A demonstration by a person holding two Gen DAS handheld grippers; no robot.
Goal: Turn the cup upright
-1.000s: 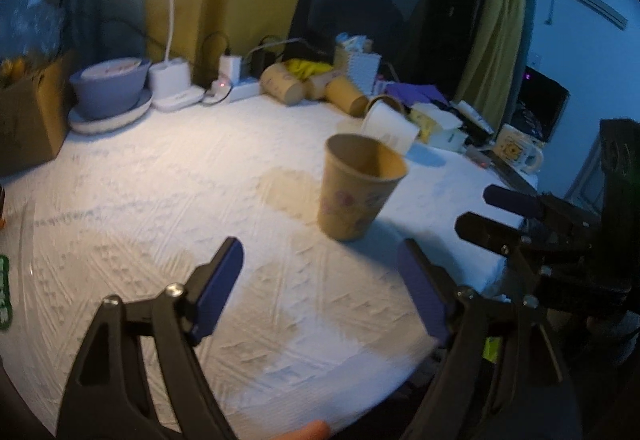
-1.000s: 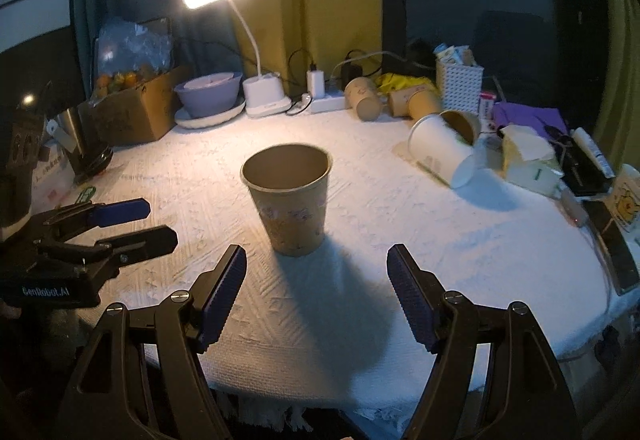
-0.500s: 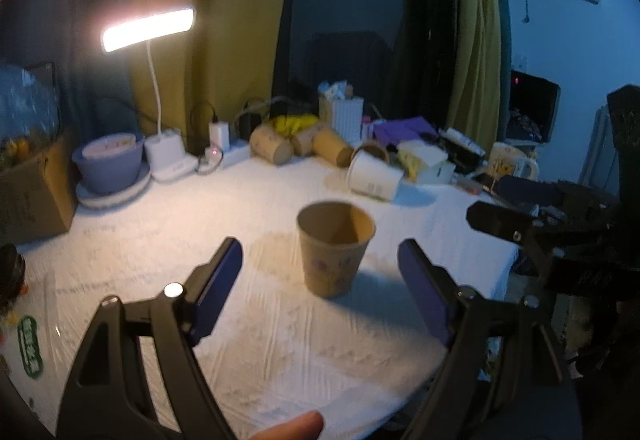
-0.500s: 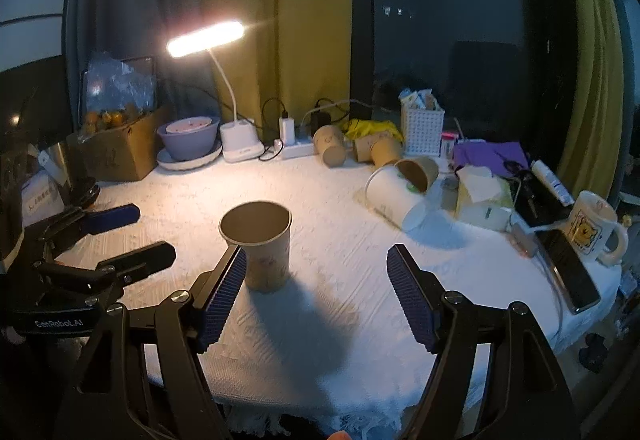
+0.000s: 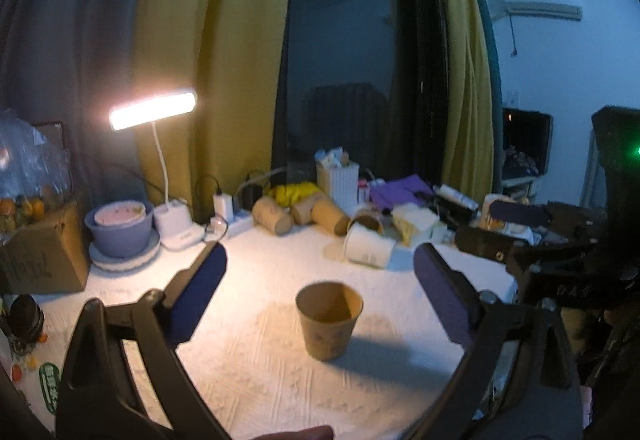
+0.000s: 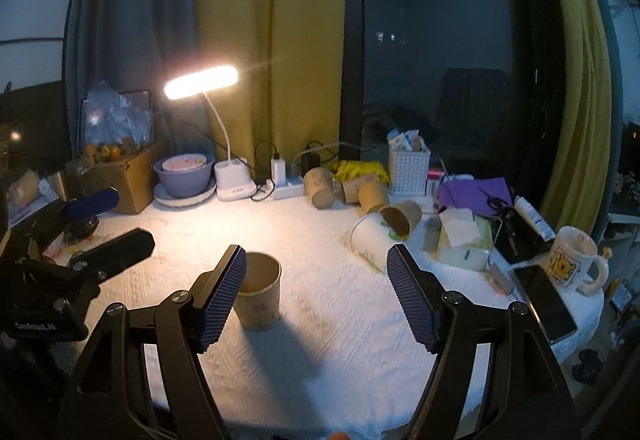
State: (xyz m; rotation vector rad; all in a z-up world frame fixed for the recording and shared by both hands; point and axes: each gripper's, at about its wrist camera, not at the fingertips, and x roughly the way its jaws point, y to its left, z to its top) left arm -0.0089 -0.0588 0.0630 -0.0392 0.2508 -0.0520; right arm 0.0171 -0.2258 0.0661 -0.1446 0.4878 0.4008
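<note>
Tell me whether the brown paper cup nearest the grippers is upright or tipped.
Upright: the brown paper cup stands on its base on the white tablecloth, open mouth up.

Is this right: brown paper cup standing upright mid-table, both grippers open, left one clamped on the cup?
Not quite. The left gripper isn't clamped on the brown paper cup; its jaws are spread wide with the cup standing free between and beyond them, as the left wrist view shows. The rest holds: cup upright mid-table, right gripper open too.
</note>
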